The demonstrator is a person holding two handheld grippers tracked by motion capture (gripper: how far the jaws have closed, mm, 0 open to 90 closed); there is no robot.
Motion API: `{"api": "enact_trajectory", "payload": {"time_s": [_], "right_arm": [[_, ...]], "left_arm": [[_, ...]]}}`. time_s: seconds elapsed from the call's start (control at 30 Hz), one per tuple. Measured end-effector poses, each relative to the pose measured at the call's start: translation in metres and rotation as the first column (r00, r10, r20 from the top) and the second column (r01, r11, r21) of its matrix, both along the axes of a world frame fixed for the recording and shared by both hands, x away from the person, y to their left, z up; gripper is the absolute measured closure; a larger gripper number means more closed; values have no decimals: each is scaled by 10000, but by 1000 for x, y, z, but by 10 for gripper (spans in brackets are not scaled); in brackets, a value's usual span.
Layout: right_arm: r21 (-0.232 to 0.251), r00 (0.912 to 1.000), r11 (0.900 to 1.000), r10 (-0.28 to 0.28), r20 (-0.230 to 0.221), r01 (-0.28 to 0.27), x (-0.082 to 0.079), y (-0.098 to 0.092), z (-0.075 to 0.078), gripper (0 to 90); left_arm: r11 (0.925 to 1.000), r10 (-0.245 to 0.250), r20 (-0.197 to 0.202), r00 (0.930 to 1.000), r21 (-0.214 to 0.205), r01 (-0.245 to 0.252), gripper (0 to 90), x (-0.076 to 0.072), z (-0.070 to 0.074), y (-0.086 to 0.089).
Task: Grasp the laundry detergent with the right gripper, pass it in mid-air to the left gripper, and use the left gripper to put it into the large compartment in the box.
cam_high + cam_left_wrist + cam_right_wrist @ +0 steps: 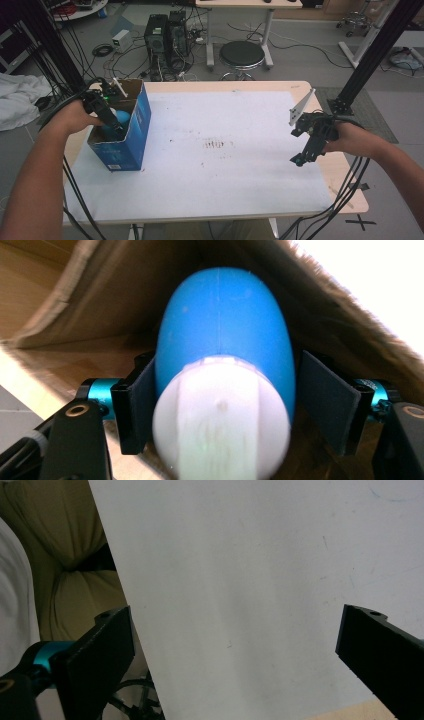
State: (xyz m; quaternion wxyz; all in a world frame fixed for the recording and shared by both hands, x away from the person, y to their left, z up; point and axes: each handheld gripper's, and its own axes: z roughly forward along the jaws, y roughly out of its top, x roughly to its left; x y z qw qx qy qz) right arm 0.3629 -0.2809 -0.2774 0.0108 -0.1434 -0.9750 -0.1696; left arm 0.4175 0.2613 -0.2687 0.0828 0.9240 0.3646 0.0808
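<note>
A blue rounded object with a white cap (225, 325) lies inside an open-topped blue cardboard box (135, 135) at the table's left side; its blue top shows in the high view (122, 118). My left gripper (118, 131) reaches down into the box. In the left gripper view its jaws (225, 390) stand on either side of the object, the left pad close against it and a small gap at the right pad. My right gripper (298, 160) hovers near the table's right edge, wide open with nothing in it (235, 645), above the white sheet (250, 555).
The white sheet (215, 175) covers most of the wooden table (345, 175). The box's brown inner wall (75, 300) rises close around the left jaws. Beyond the far edge stand a black stool (242, 54) and computer towers (165, 37). Cables hang off both sides.
</note>
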Motion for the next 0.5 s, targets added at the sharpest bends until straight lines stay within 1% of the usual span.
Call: {"api": "enact_trajectory", "payload": {"time_s": [0.1, 0.13, 0.17, 0.2, 0.23, 0.27, 0.37, 0.4, 0.43, 0.47, 0.5], "right_arm": [[37, 10000, 10000, -40, 32, 40, 0, -1, 2, 16], [37, 10000, 10000, -40, 32, 40, 0, -1, 2, 16], [49, 10000, 10000, 5, 45, -6, -2, 0, 4, 16], [66, 10000, 10000, -11, 59, 10, -2, 0, 4, 16], [67, 10000, 10000, 15, 75, -15, -2, 0, 4, 16], [90, 10000, 10000, 27, 79, -28, -2, 0, 4, 16], [72, 9999, 10000, -27, 106, 26, -3, 0, 5, 16], [96, 9999, 10000, -1, 131, 0, -3, 0, 6, 16], [125, 9999, 9999, -33, 150, 31, -4, 0, 7, 16], [124, 9999, 9999, -10, 154, 8, -4, 0, 8, 16], [124, 9999, 9999, -10, 154, 8, -4, 0, 8, 16]], "left_arm": [[10000, 17, 143, 9999, -72, -16, 279, -3, 9, 1], [10000, 17, 143, 9999, -72, -16, 259, -3, 9, 1], [9998, 74, 252, 9997, -197, -69, 243, -4, 14, 2], [9998, 74, 252, 9997, -197, -69, 243, -4, 14, 2], [9993, 88, 287, 9995, -357, -78, 243, -6, 17, 2], [9985, 189, 441, 9988, -527, -165, 243, -8, 23, 2], [9981, 266, 599, 9978, -566, -232, 243, -12, 33, 2], [9981, 266, 599, 9978, -566, -232, 243, -12, 33, 2], [9979, 283, 700, 9971, -609, -241, 243, -14, 37, 3], [9968, 356, 878, 9955, -745, -291, 243, -18, 44, 4], [9968, 356, 878, 9955, -745, -291, 243, -18, 44, 4]]}}
